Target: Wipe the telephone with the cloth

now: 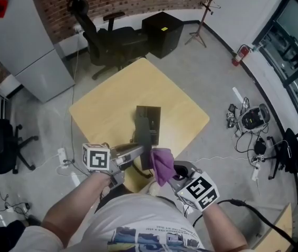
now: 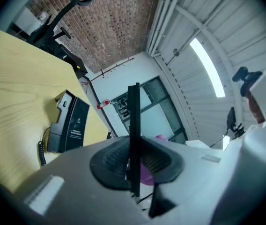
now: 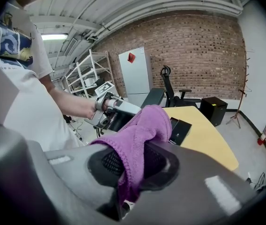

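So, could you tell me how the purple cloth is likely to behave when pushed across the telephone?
The purple cloth is probably floppy: it droops over the right gripper in soft folds. Its fuzzy pile likely grips rather than slips. It looks light, so it may bunch when pushed.

The yellow table (image 1: 99, 114) lies bare left and right of the telephone base (image 1: 154, 114) at mid-frame, with open passage on both sides. At the near edge, lower centre, the raised handset (image 1: 142, 135) and purple cloth (image 1: 163, 164) crowd just beside each other. Beyond the far corner, upper centre, an office chair (image 1: 107, 41) and black cabinet (image 1: 163, 33) stand in the way.
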Demonstrator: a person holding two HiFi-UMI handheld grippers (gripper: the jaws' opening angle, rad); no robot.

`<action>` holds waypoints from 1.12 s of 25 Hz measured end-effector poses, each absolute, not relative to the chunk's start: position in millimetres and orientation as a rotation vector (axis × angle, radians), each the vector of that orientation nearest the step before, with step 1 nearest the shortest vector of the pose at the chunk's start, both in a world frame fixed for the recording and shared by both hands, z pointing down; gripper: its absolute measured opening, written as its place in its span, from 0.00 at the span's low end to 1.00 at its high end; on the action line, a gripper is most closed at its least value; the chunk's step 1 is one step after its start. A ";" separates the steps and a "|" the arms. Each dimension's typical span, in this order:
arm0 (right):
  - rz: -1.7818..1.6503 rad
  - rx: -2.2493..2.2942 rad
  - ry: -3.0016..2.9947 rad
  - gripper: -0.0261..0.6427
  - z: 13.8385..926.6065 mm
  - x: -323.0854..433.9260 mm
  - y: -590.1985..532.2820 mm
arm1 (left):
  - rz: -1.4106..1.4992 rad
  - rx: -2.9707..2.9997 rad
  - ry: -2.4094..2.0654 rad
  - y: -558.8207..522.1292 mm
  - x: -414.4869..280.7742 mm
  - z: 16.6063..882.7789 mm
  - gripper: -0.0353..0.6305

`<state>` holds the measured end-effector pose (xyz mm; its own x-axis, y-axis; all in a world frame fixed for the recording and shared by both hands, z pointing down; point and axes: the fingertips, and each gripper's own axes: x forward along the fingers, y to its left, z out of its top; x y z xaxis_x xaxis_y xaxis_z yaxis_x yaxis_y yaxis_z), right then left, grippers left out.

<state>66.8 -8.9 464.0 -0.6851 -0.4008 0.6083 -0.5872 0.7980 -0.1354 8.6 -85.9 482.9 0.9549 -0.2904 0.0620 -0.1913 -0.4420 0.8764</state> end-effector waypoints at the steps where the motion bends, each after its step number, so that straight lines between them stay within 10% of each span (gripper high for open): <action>1: 0.429 0.739 -2.417 0.10 461.4 67.5 -9.0 | -0.119 2.042 -0.340 -86.6 8.6 482.2 0.17; 28: 0.376 0.813 -2.422 0.10 434.7 46.6 -47.9 | -0.117 2.044 -0.257 -91.8 6.6 479.8 0.17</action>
